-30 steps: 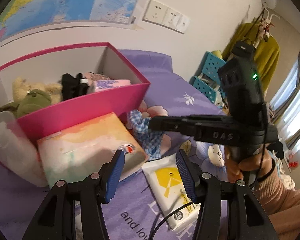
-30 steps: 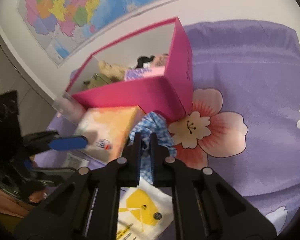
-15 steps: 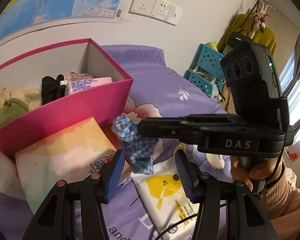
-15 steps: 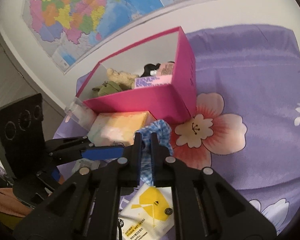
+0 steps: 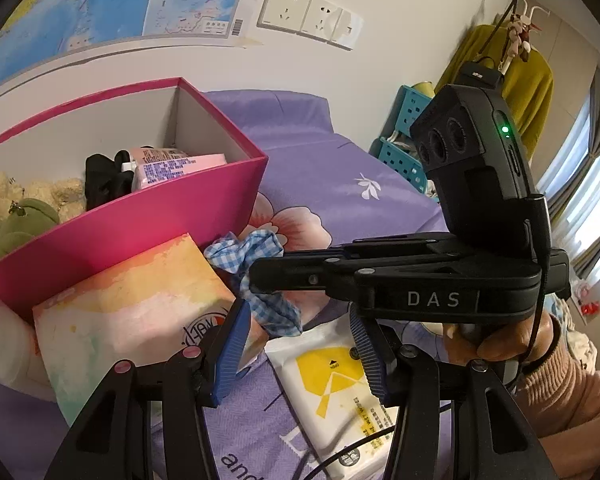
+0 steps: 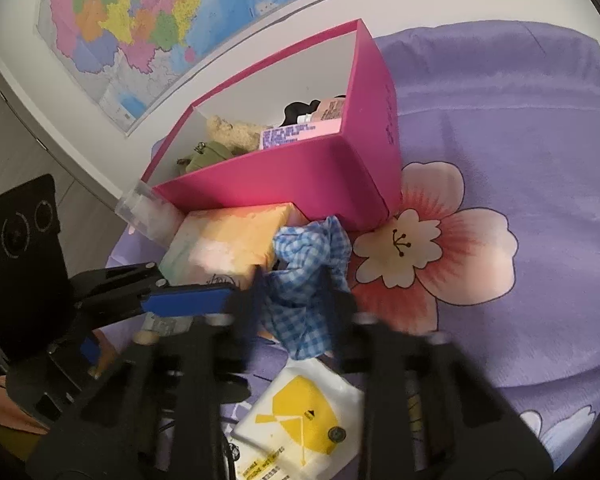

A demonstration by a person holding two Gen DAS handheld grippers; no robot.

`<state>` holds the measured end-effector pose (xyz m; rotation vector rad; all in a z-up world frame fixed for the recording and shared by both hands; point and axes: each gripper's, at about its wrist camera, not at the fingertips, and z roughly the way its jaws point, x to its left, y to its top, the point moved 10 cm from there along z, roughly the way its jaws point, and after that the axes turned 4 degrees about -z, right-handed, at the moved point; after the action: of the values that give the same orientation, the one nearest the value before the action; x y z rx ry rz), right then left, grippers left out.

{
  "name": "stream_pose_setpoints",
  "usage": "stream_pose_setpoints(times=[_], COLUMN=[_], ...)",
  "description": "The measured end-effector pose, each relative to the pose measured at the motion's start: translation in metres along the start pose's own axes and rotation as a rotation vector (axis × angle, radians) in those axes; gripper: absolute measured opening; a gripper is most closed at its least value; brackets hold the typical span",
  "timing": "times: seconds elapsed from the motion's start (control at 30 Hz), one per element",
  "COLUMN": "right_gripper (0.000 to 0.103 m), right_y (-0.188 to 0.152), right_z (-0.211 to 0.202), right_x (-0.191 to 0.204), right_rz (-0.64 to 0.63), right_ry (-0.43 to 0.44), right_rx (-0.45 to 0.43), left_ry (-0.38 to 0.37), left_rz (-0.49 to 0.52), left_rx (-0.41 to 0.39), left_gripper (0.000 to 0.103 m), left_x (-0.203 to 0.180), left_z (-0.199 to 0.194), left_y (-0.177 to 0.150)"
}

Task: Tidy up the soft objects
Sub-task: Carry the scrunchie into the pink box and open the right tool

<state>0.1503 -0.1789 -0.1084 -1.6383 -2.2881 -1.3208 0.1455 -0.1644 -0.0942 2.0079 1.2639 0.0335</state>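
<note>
Dangling from the right hand-held gripper [image 5: 256, 280], a blue-and-white gingham scrunchie [image 5: 260, 276] hangs above the purple floral bedspread [image 5: 331, 184], just in front of the near corner of a pink storage box [image 5: 148, 220]. The left wrist view shows the right gripper's black jaws clamped on the cloth near its middle, with loose folds spilling out above and below; in the right wrist view the jaws are blurred. The left hand-held gripper [image 5: 300, 344] sits low and in front, its blue-padded fingers [image 5: 232, 344] parted with nothing between them, the scrunchie's lower edge hanging just beyond their tips.

Inside the box already lie a cream plush toy [image 5: 36, 192], a green soft toy [image 5: 24, 224], a black fabric item [image 5: 100, 176] and a pink packet [image 5: 172, 164]. Leaning against the box's front wall is a pastel tissue pack [image 5: 128, 316], and a white-and-yellow wet-wipe pack [image 5: 339, 384] lies flat on the bed beneath the grippers.

The scrunchie looks very light and entirely limp: it will sag, fold and swing with any movement, and cannot be pushed or steered by an edge. A pinch through the gathered bulk, where the elastic bunches the cloth, seems the safest hold; a loose frill alone could slip free. Nothing about it appears fragile, so a firm clamp should do no harm.
</note>
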Motion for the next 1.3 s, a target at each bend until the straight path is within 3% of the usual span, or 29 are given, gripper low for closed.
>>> stream_pose_setpoints(times=[0.2,0.3,0.67,1.0,1.3], right_gripper=[0.008,0.008,0.008,0.008,0.008], right_y=[0.011,0.024,0.094,0.152,0.168], right_z=[-0.024,-0.042,-0.076,-0.042,-0.003], right_x=[0.018,0.029,0.063,0.042,0.018], right_rz=[-0.025,-0.048,-0.150,-0.166,-0.220], right_ry=[0.033,0.049,0.059,-0.040,-0.202], right_rx=[-0.068,-0.116,-0.258,-0.280,-0.248], left_ry=[-0.002,-0.010,0.018,0.072,0.116], left_rz=[0.006,0.038,0.049,-0.027,-0.128], left_rx=[-0.017,-0.046,-0.150,-0.131,-0.044], left_gripper=[0.051,0.043,0.038,0.037,0.036], left_x=[-0.002,-0.009,0.003,0.045,0.081], left_z=[-0.004,-0.014,-0.053,-0.030,0.004], left_y=[0.011,0.023,0.091,0.144,0.139])
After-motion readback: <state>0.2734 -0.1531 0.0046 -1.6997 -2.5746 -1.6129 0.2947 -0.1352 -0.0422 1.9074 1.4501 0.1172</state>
